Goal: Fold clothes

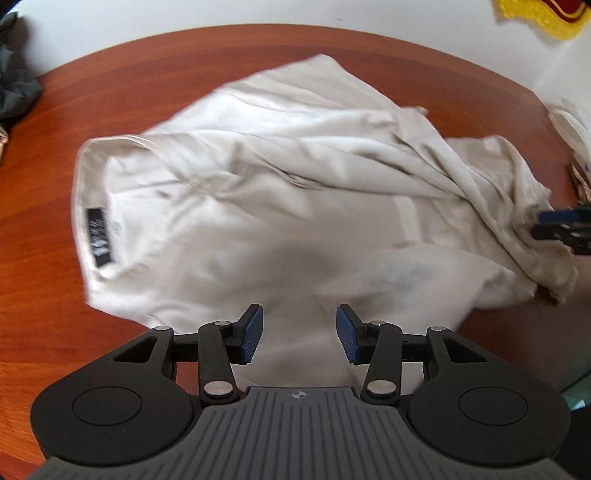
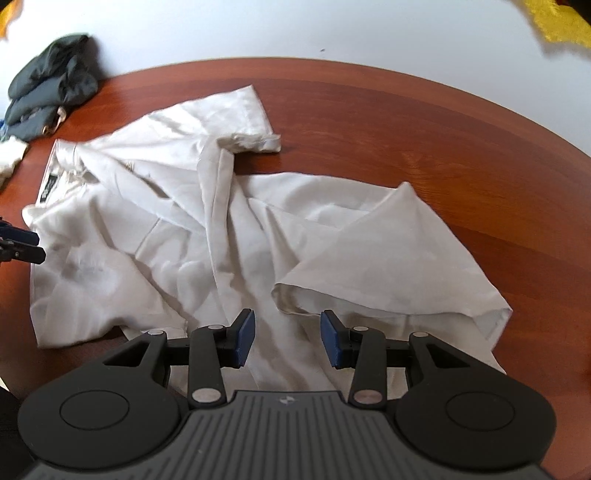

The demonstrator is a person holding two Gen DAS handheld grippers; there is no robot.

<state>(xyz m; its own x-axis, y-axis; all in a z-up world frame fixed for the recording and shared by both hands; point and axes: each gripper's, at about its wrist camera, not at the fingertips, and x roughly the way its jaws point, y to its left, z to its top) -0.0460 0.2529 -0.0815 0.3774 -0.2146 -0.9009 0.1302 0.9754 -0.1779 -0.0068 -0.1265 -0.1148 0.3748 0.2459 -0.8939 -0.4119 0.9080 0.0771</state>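
A cream short-sleeved shirt point(image 1: 258, 192) lies crumpled on the red-brown wooden table point(image 1: 44, 236), collar and black label point(image 1: 99, 236) to the left. My left gripper point(image 1: 300, 334) is open just above the shirt's near edge, nothing between its blue pads. The right wrist view shows the same shirt point(image 2: 229, 229) with one sleeve point(image 2: 251, 122) spread far back and a folded-over flap point(image 2: 388, 258) at the right. My right gripper point(image 2: 288, 339) is open over the shirt's near hem. Each gripper's tips peek into the other's view at the frame edge: the right gripper point(image 1: 561, 227), the left gripper point(image 2: 18, 245).
A dark green bundled garment point(image 2: 51, 85) sits at the table's far left, with a pale cloth point(image 2: 9, 155) beside it. Yellow fringed fabric point(image 1: 535, 14) hangs on the white wall at top right. Light-coloured items point(image 1: 572, 125) lie at the table's right edge.
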